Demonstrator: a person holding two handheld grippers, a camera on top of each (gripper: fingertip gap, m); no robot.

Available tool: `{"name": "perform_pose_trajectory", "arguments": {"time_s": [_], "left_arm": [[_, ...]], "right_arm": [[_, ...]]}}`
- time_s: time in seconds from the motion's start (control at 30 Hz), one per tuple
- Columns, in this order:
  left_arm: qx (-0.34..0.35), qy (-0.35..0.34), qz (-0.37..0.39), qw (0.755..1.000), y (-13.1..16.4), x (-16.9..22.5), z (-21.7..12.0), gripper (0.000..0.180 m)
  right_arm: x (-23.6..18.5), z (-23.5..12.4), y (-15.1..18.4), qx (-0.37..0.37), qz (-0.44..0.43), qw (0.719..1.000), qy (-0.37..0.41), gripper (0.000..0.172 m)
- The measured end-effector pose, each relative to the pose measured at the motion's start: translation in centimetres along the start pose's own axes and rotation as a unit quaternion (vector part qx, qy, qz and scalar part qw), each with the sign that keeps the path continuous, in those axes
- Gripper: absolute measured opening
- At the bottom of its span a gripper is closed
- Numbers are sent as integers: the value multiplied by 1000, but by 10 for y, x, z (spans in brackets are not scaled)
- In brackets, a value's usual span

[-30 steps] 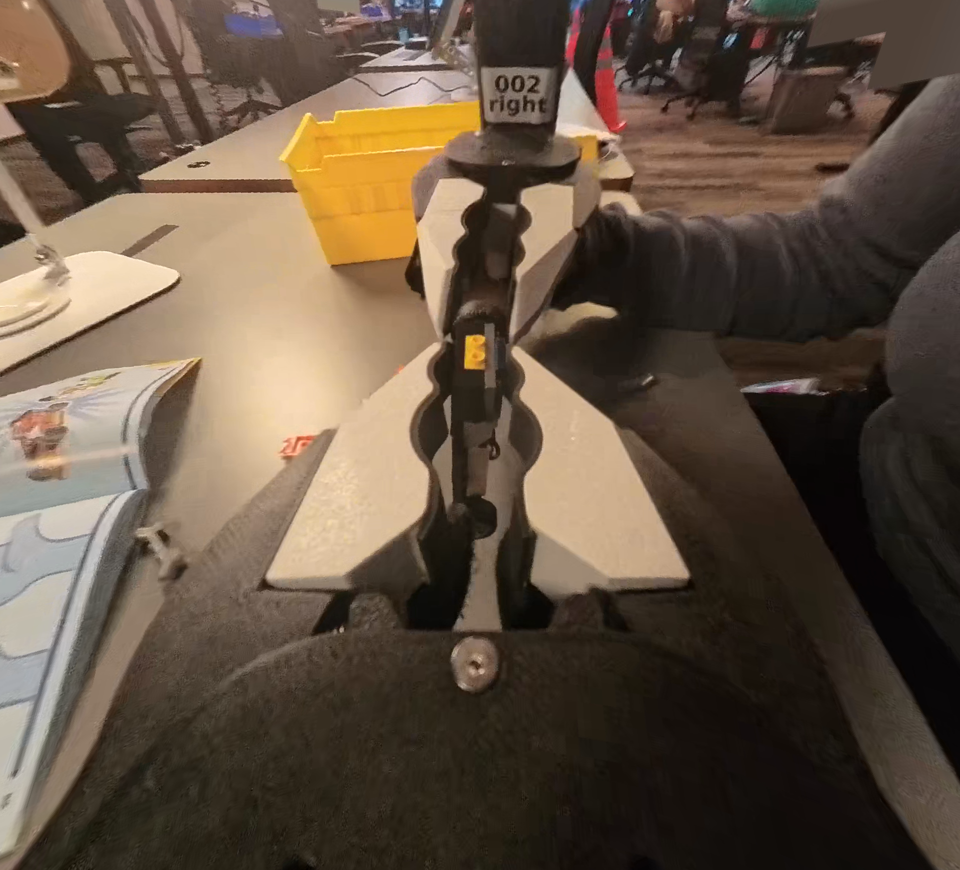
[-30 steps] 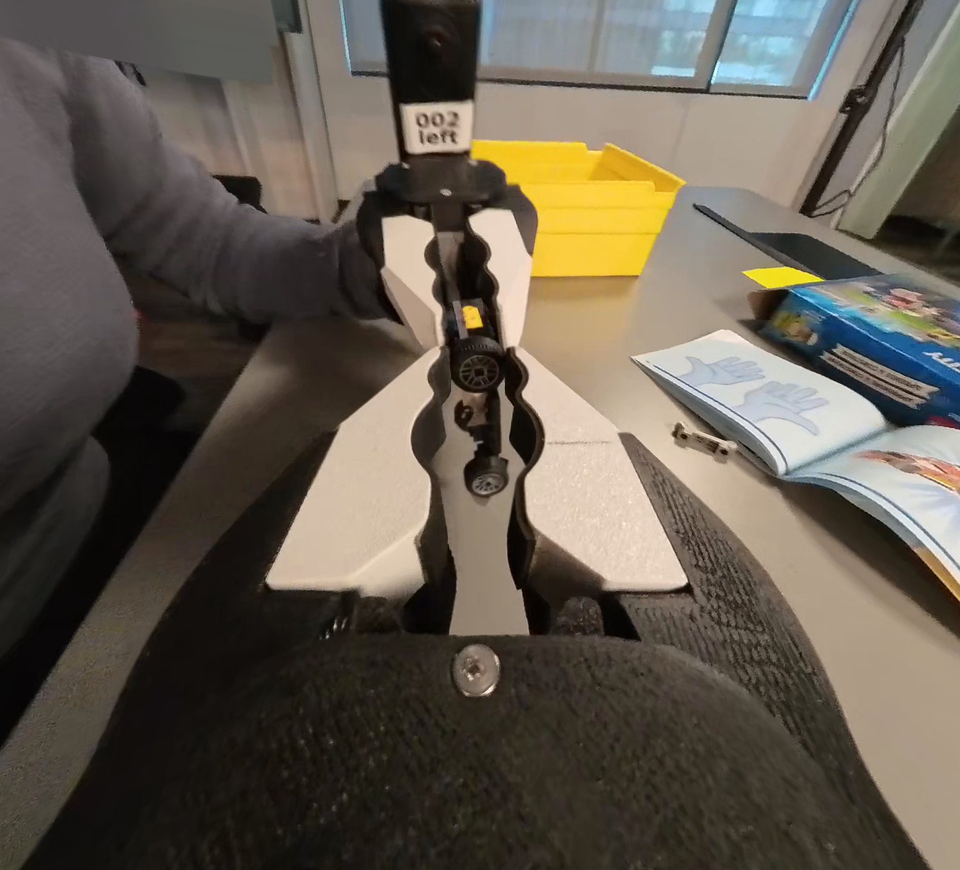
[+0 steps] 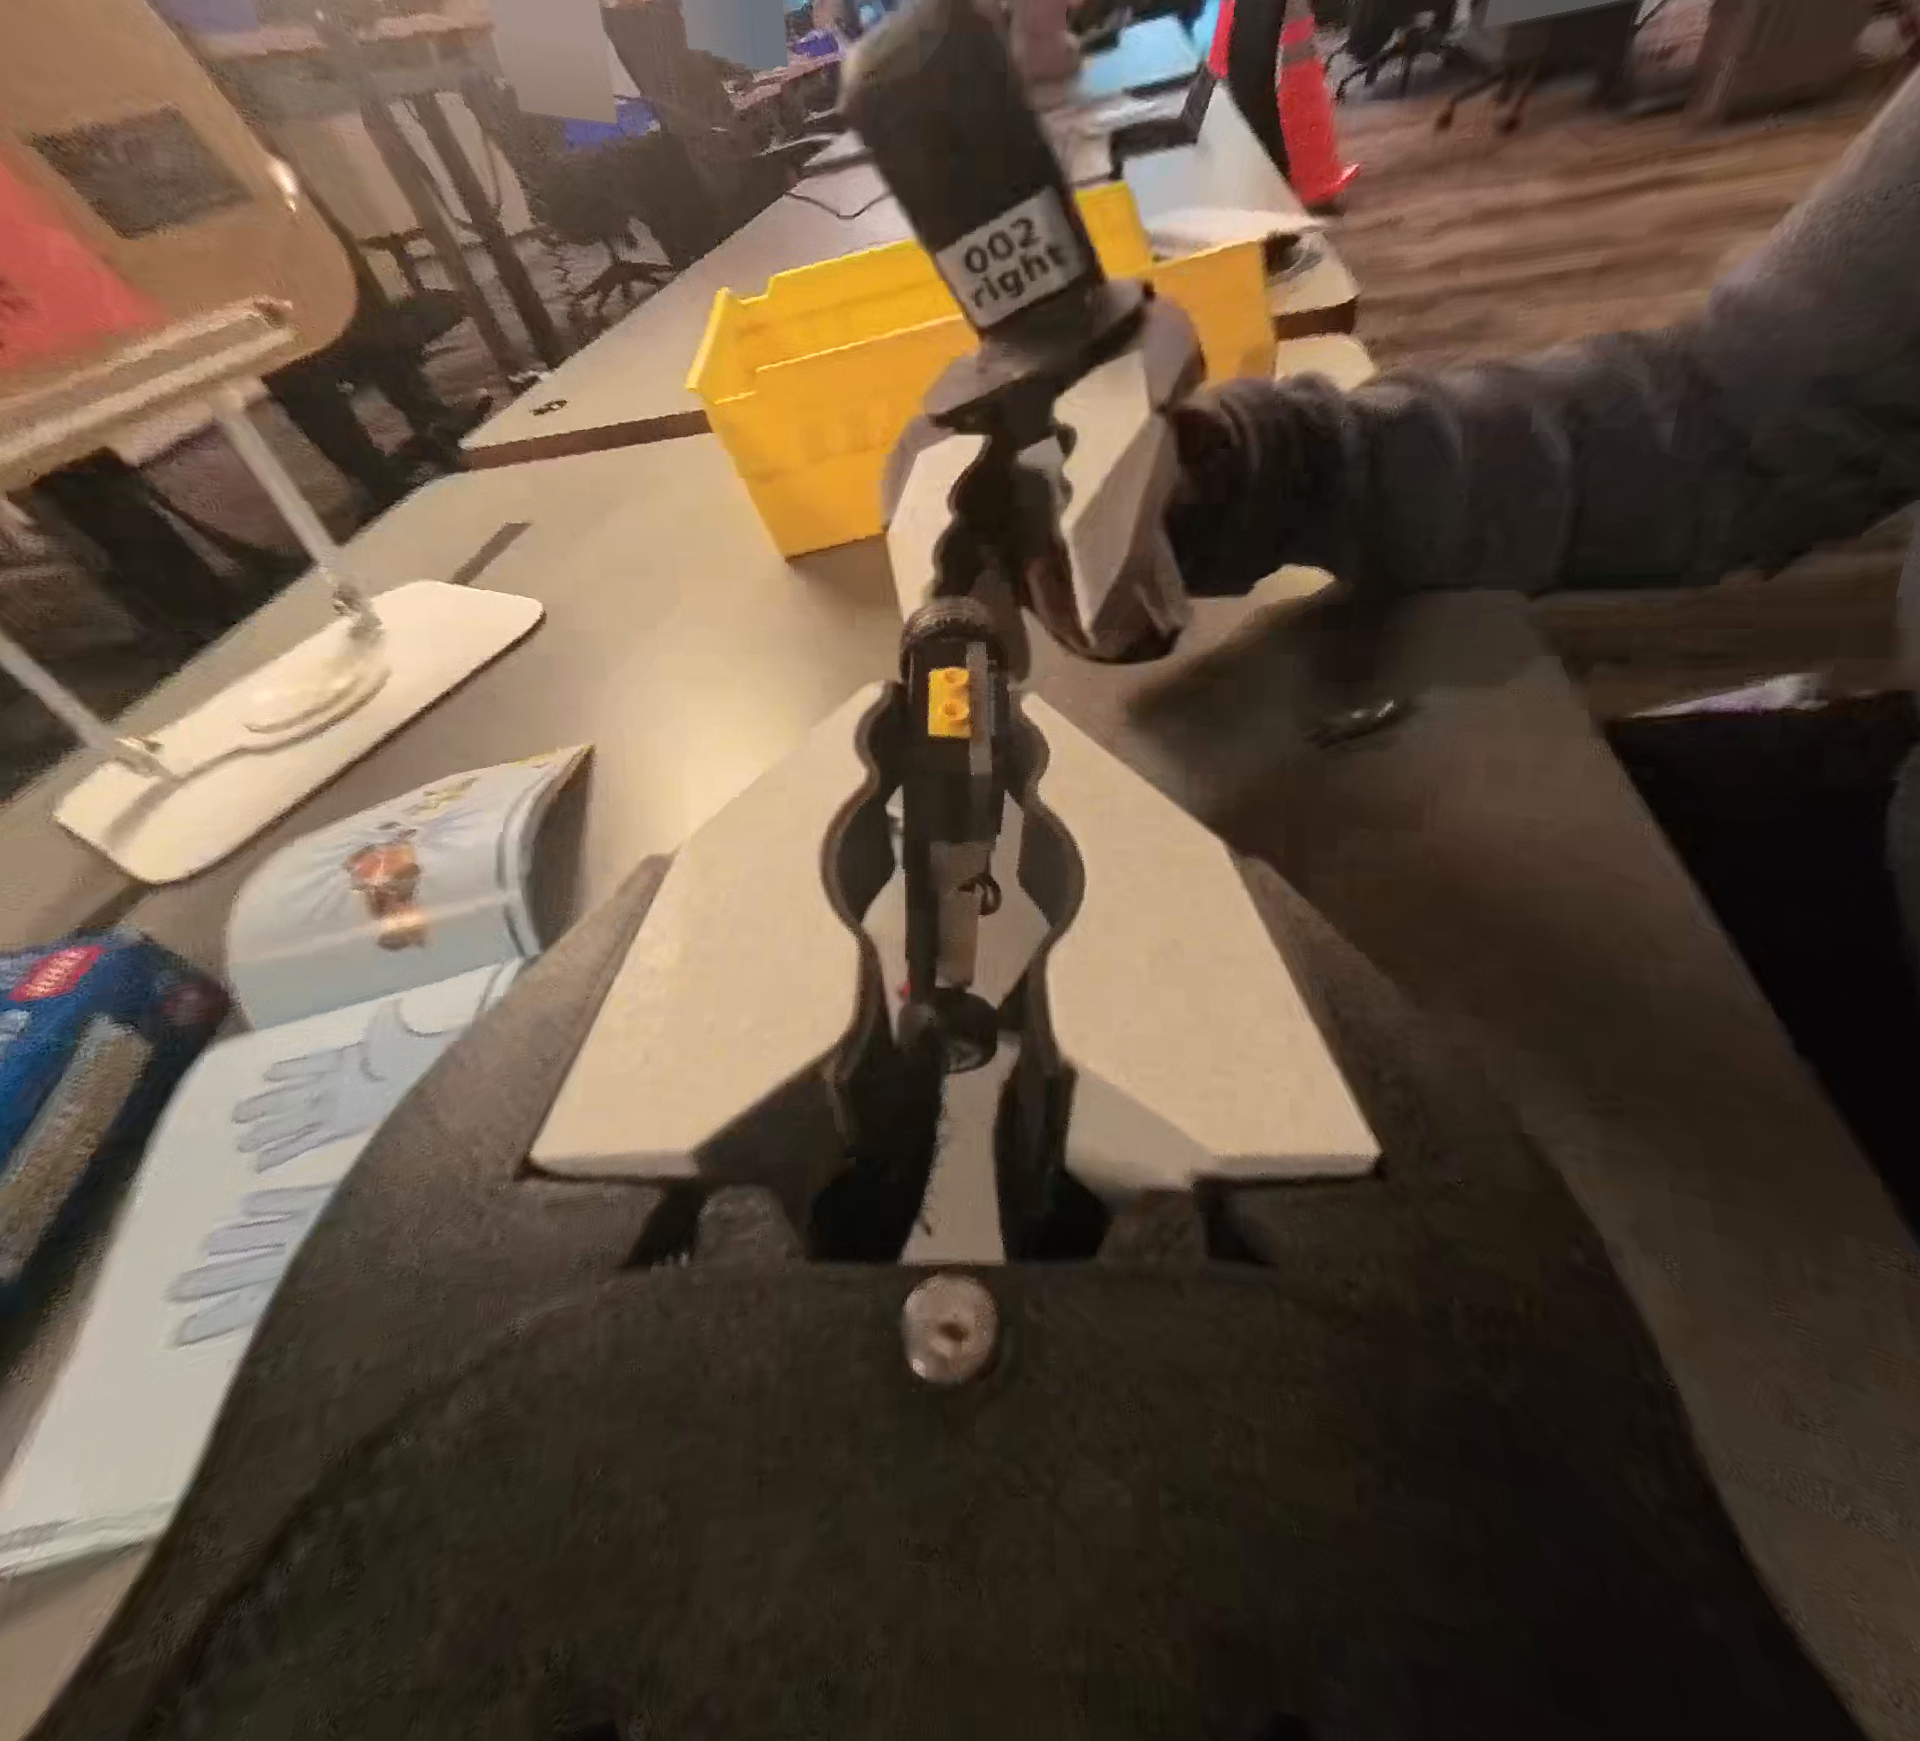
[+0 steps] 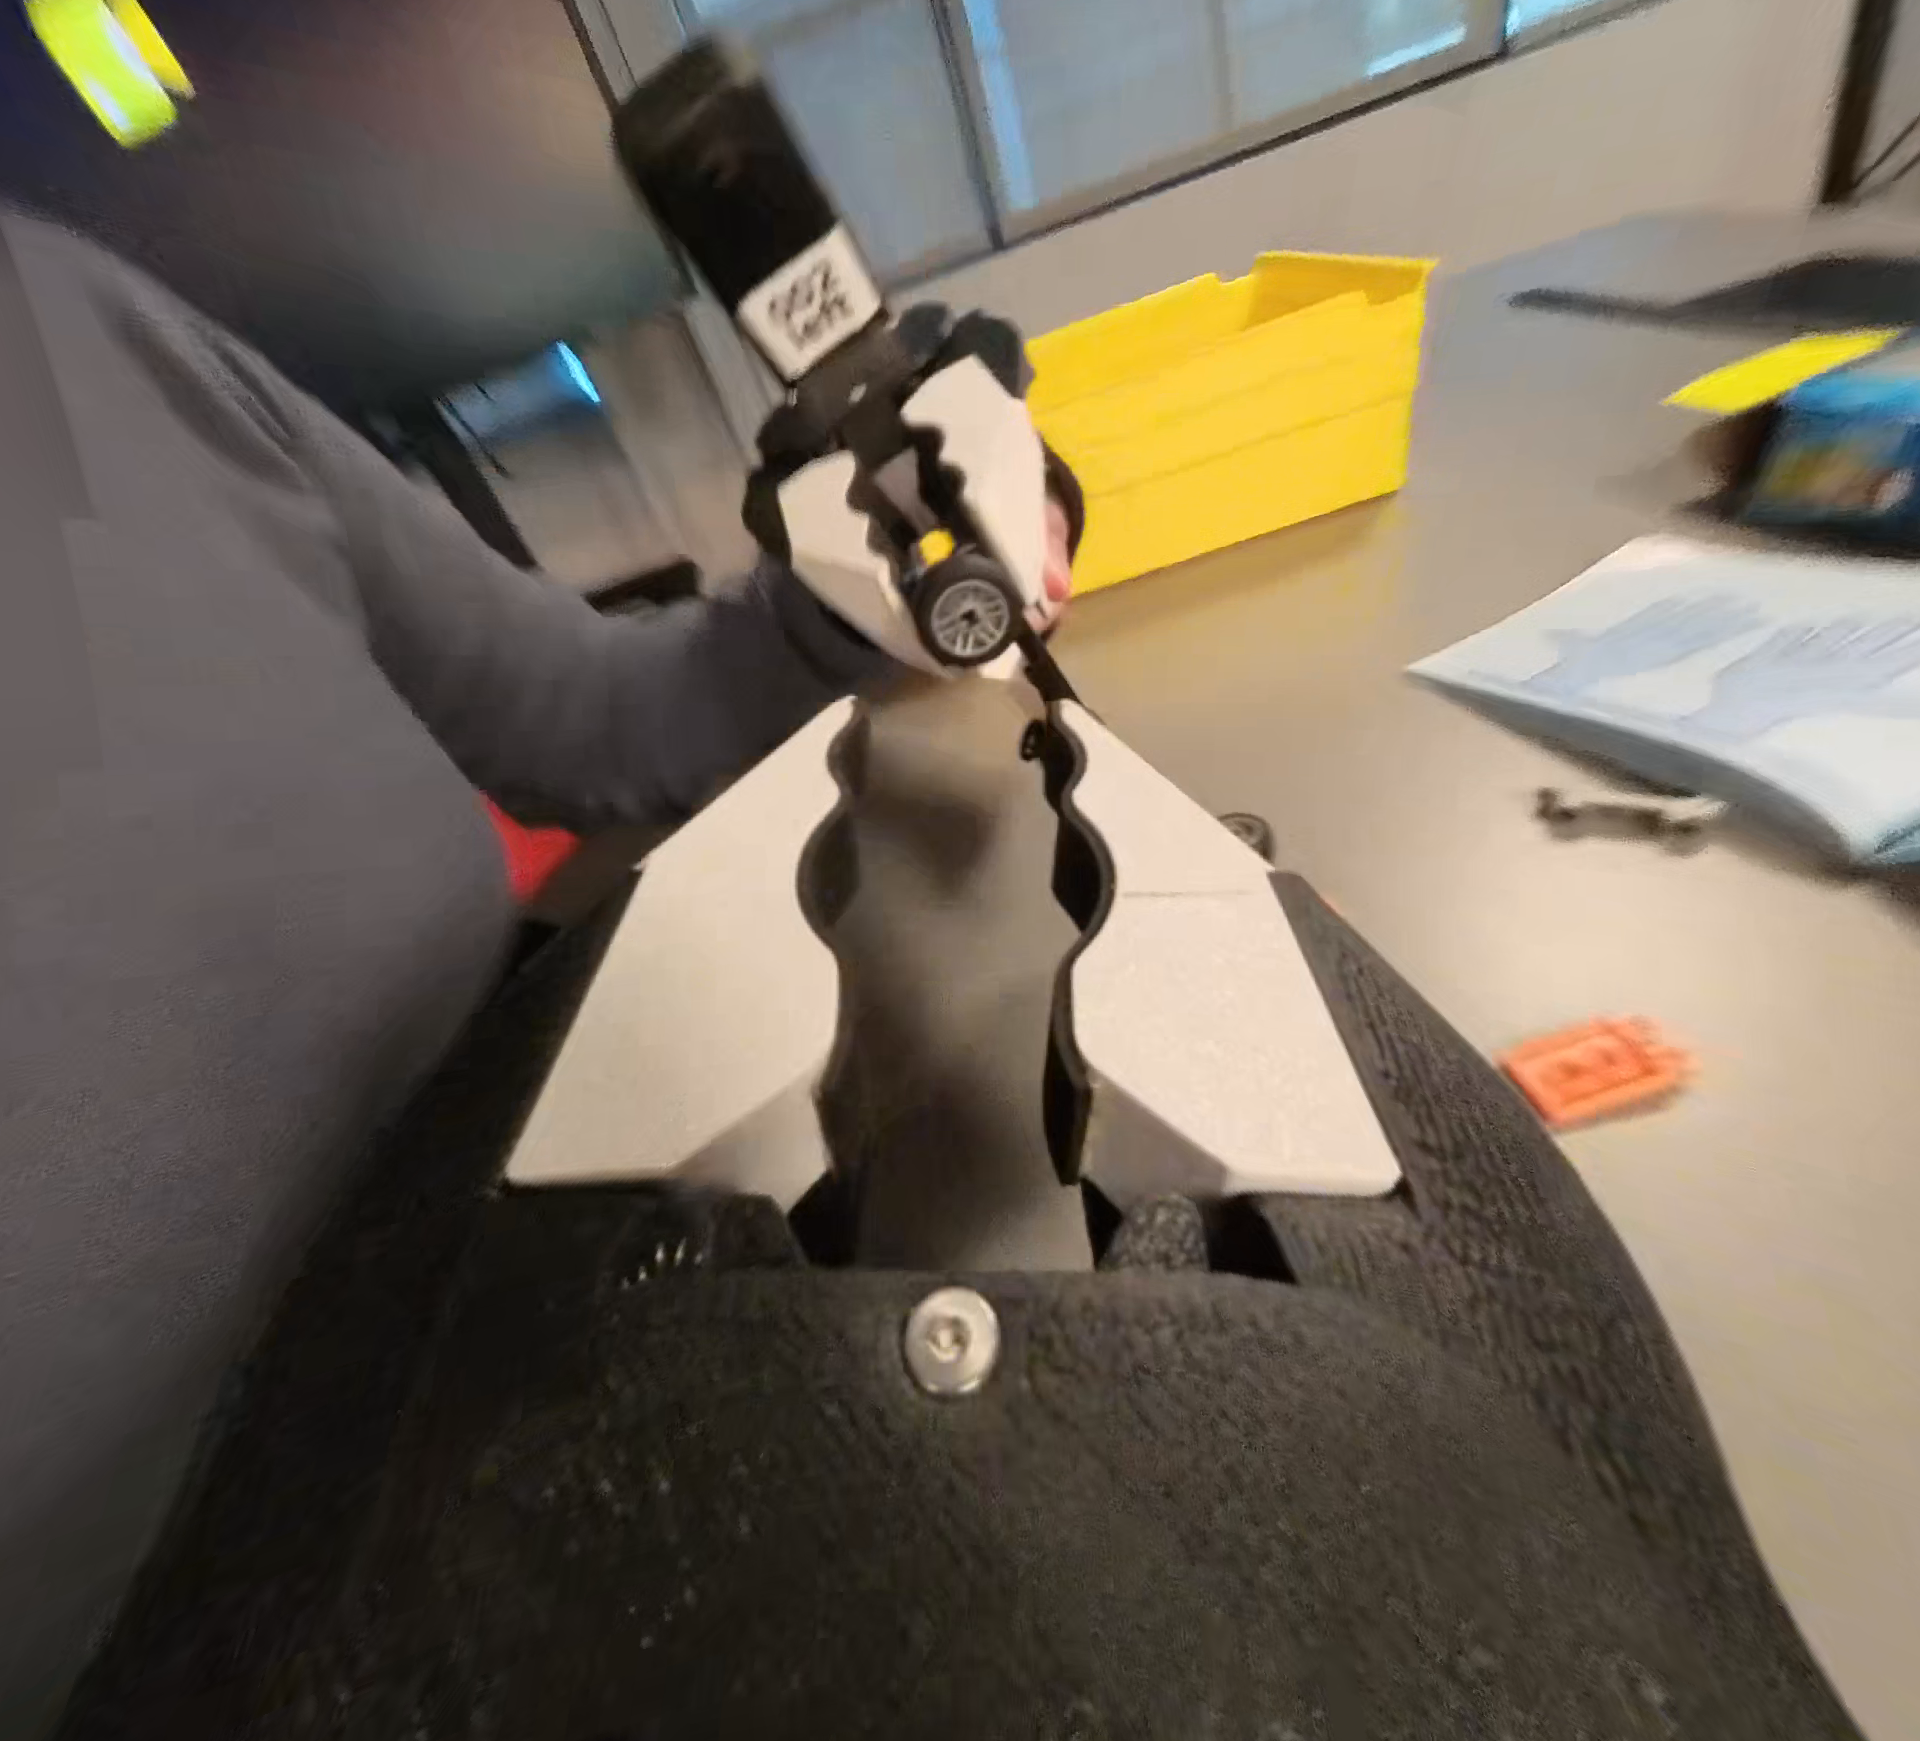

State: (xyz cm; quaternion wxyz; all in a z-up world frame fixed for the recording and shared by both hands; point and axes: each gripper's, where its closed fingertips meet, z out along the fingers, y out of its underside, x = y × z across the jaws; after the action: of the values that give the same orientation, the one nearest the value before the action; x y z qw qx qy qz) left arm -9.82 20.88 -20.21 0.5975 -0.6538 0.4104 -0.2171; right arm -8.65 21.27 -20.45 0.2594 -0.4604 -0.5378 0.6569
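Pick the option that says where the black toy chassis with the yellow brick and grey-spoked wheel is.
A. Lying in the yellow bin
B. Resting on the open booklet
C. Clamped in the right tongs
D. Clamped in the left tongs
D: the toy chassis sits between the left tongs; the right tongs stand open.

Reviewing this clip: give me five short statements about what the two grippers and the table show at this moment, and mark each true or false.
1. The left gripper grips a black toy-car chassis with a yellow brick. True.
2. The right gripper is clamped shut on the chassis. False: its jaws stand open with nothing between them.
3. A yellow bin sits on the table. True.
4. A wheel is mounted on the chassis end. True.
5. The instruction booklet lies inside the bin. False: it lies open on the table.
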Motion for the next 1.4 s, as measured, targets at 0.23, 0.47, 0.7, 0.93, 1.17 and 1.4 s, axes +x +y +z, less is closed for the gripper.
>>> {"name": "perform_pose_trajectory", "arguments": {"time_s": [0.23, 0.47, 0.7, 0.93, 1.17, 1.4], "left_arm": [[-29, -27, 134, 990, 4, 16, 16, 17], [-33, -7, 140, 990, 5, 25, 17, 17], [-59, 9, 145, 988, 13, 29, 15, 18], [-50, 20, 150, 987, 8, 34, 11, 18], [83, -83, 37, 992, -28, -24, -44, 17], [184, -49, -137, 972, -26, -45, -45, 17]], "right_arm": [[-6, 6, 1, 16, 38, 999, -32, 24], [-13, 3, 12, -45, -138, 989, 7, 20], [-14, 6, 21, -86, -197, 976, 28, 19], [-19, 4, 17, -81, -223, 971, 34, 20], [22, -53, 1, -56, -168, 975, 130, 20], [50, -45, 78, -295, -121, 933, 170, 22]]}}
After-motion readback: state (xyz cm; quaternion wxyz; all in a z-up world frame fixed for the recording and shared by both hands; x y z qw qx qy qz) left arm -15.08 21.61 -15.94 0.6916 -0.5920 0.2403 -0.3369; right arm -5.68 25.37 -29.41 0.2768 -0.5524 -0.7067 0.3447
